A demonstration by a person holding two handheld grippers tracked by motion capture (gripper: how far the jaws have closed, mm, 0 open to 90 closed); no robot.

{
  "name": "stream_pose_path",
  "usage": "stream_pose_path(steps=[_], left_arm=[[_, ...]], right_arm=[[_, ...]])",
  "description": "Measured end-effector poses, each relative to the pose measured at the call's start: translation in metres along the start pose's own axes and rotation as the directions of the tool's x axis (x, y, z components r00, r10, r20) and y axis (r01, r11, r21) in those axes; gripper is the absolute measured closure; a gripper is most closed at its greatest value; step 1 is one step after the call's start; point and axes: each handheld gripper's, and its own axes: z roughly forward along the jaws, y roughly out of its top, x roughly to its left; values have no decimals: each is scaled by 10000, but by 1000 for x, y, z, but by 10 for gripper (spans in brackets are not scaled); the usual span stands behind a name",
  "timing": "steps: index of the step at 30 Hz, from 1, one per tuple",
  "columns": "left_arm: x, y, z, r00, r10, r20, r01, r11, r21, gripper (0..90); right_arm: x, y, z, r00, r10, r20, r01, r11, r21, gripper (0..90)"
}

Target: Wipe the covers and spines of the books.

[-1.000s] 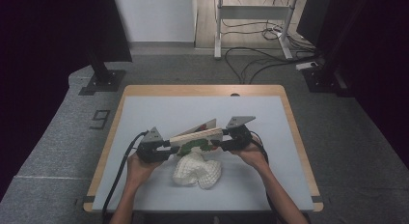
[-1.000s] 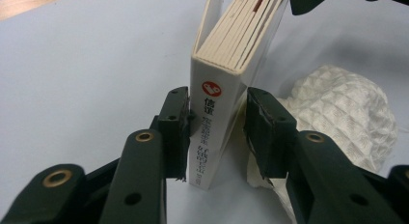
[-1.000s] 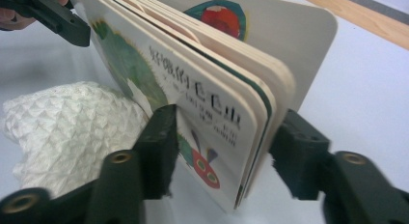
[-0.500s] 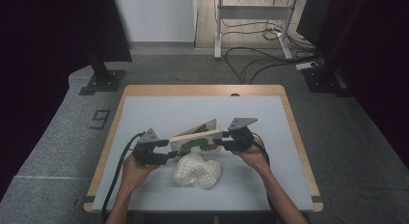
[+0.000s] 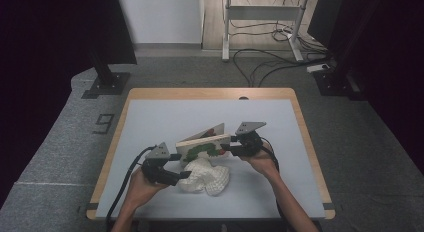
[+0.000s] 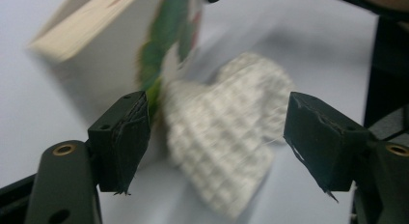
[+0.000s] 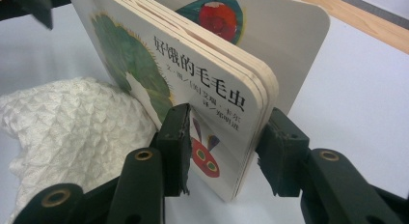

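Board book (image 6: 96, 45) in left gripper view blurred; top and left corner cut by frame edge; cover picture only green smear; white knitted cloth (image 6: 226, 137) just beside book also blurred, weave soft; book's lower edge against cloth unclear; in right gripper view book's (image 7: 193, 89) bottom corner hidden behind right gripper (image 7: 224, 154) jaws; cloth (image 7: 62, 137) beside book cut by left edge; small print under title too small to read; in high view cloth (image 5: 207, 174) near book partly hidden behind left gripper (image 5: 182, 174); person's forearms cut by bottom edge below counter (image 5: 165, 117).
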Motion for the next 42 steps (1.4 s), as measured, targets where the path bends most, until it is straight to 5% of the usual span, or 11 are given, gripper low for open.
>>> stream_pose_path(steps=[7, 19, 25, 33, 42], left_arm=[[-13, 11, 35, 9973, 422, 595, -437, 9988, 239, 240], [-6, -2, 81, 9982, 496, 326, -538, 9882, 1436, 243], [-7, -8, 86, 9983, 562, 167, -581, 9857, 1582, 346], [-3, -14, 84, 9984, 562, 20, -556, 9818, 1815, 671], [-11, 1, 58, 9984, 569, -24, -561, 9900, 1295, 722]], right_arm=[[0, 0, 0, 10000, 7, 1, -7, 10000, 20, 562], [0, 0, 0, 10000, -40, -5, 40, 10000, 17, 555], [1, -1, 0, 10000, -15, 0, 15, 10000, 17, 554], [1, -1, 1, 10000, 29, 4, -29, 10000, -17, 553], [1, -2, 1, 10000, 73, 11, -73, 10000, -27, 552]])
